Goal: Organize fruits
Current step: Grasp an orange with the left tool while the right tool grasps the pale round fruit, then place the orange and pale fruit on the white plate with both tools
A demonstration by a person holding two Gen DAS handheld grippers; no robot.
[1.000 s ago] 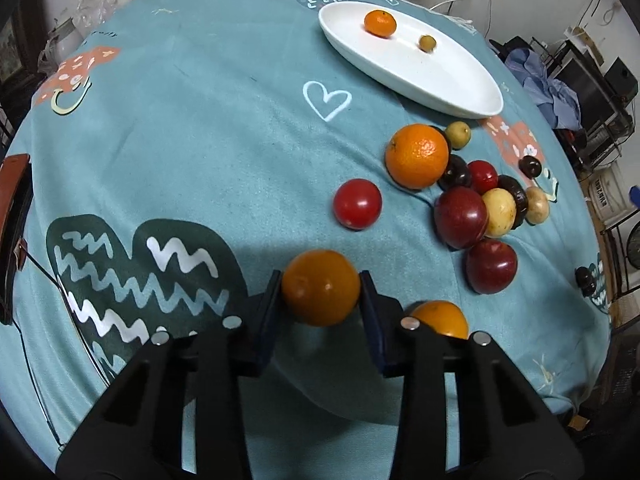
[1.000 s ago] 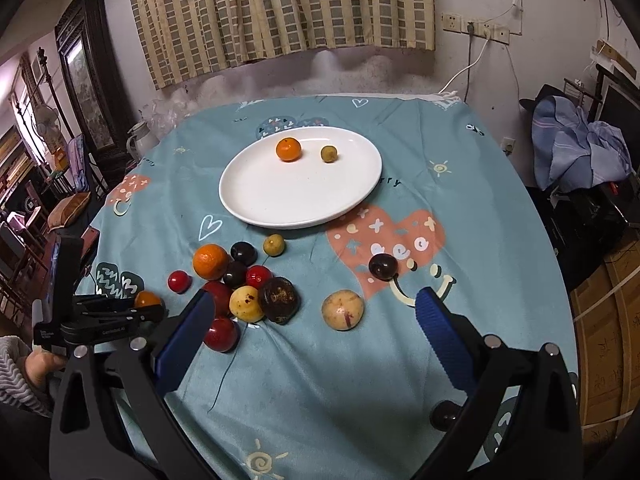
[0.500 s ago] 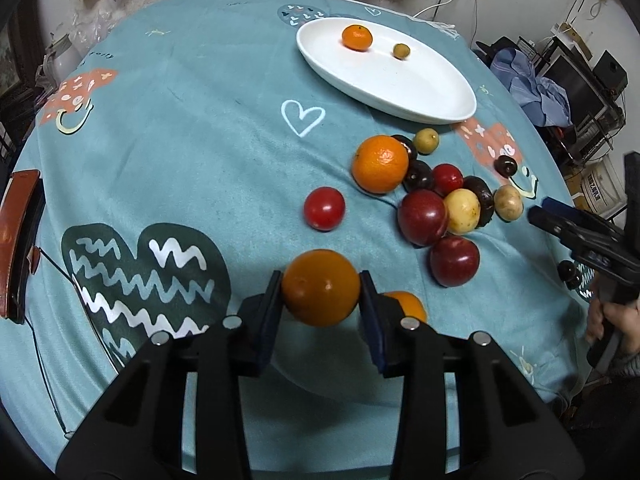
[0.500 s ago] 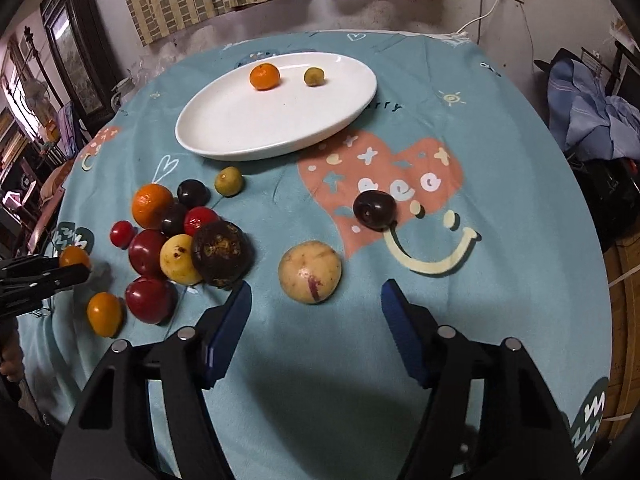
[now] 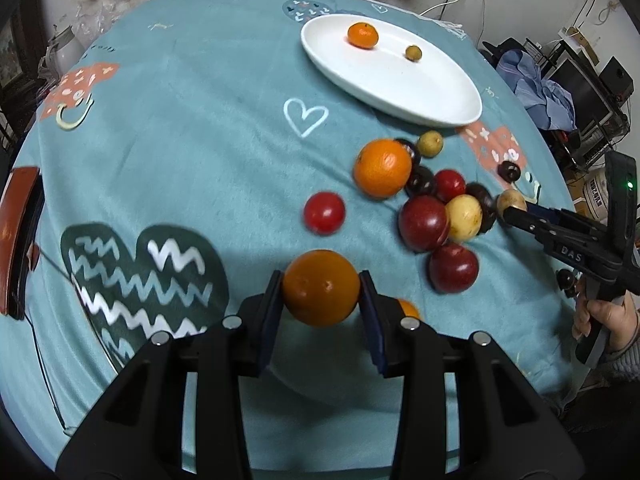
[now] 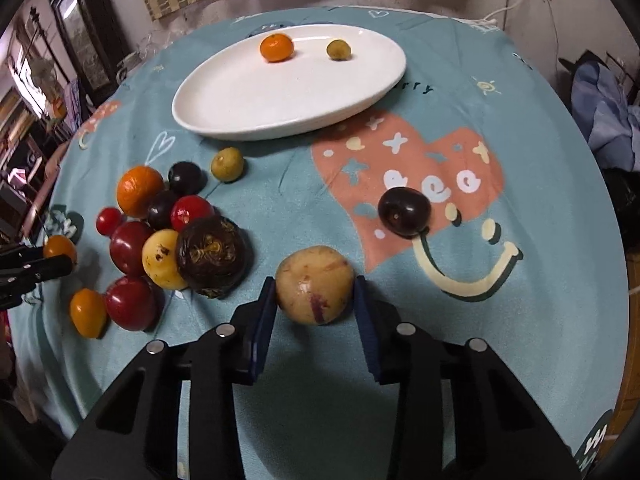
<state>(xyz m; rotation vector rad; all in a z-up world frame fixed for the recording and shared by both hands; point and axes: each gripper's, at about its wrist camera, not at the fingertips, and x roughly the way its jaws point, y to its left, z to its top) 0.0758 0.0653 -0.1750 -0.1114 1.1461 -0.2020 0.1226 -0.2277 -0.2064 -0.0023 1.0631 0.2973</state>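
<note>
Fruits: a round orange fruit (image 5: pixel 321 287) is clamped in the left hand-held gripper (image 5: pixel 321 300), above the teal-clothed worktop (image 5: pixel 200 120). The right hand-held gripper (image 6: pixel 315 300) is closing, pads against a pale yellow round fruit (image 6: pixel 315 290) on the worktop. A small orange fruit (image 5: pixel 408 307) lies partly hidden behind the left gripper's finger (image 5: pixel 374 320).

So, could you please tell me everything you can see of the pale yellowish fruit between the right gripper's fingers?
The pale fruit is roundish, tan-yellow, with a dull, slightly blotchy skin and a purple-red streak low on its near side. It sits on the teal tablecloth, apart from the fruit pile, in front of the salmon heart print. The right gripper is closing around it, its blue pads at or almost on both flanks. Whether it has left the cloth cannot be told.
</note>
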